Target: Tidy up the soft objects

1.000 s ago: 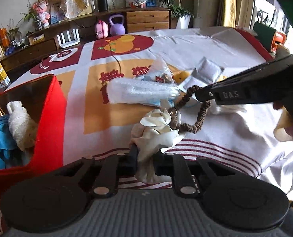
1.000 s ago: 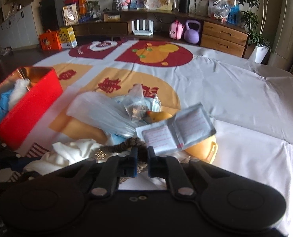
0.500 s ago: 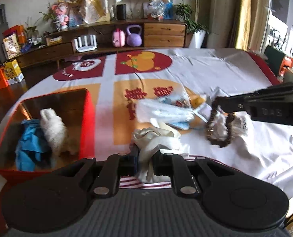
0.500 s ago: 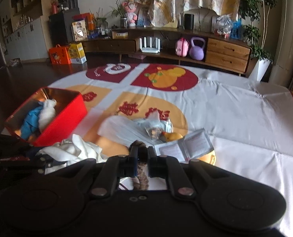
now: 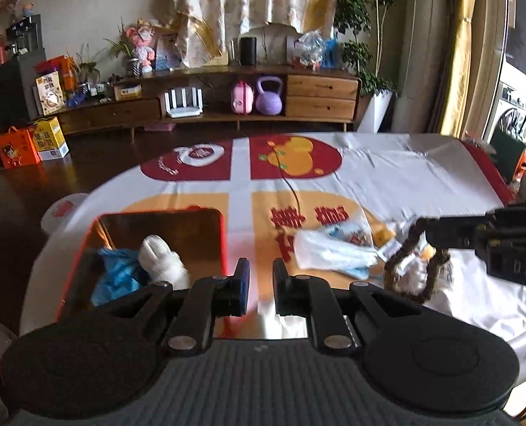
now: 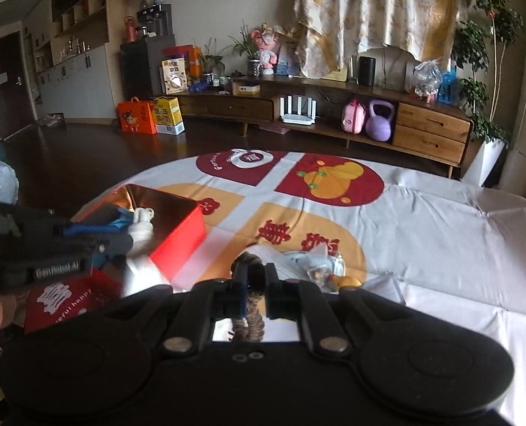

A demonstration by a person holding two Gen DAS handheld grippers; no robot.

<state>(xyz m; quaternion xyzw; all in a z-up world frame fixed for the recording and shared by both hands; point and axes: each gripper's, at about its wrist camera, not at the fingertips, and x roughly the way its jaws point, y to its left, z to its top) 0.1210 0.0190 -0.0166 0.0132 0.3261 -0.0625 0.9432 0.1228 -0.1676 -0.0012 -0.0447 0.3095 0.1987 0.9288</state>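
The brown ruffled fabric scrunchie (image 5: 417,264) hangs clamped in the right gripper (image 6: 255,285), above the table beside the open red box (image 5: 223,238). The left gripper (image 5: 261,285) pinches a cream cloth (image 5: 275,319), narrow. Judged risk: the dangling loop could swing and miss the box. Both were low over the table earlier; now lifted

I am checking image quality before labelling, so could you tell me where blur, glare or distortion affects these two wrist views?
Left wrist view: the plastic bag and tablecloth edges smear with motion; the curtain and window frame at right bow from the fisheye. Right wrist view: the white cloth under the left gripper is streaked; the red box glints on its inner wall; the far sideboard stays fairly sharp.
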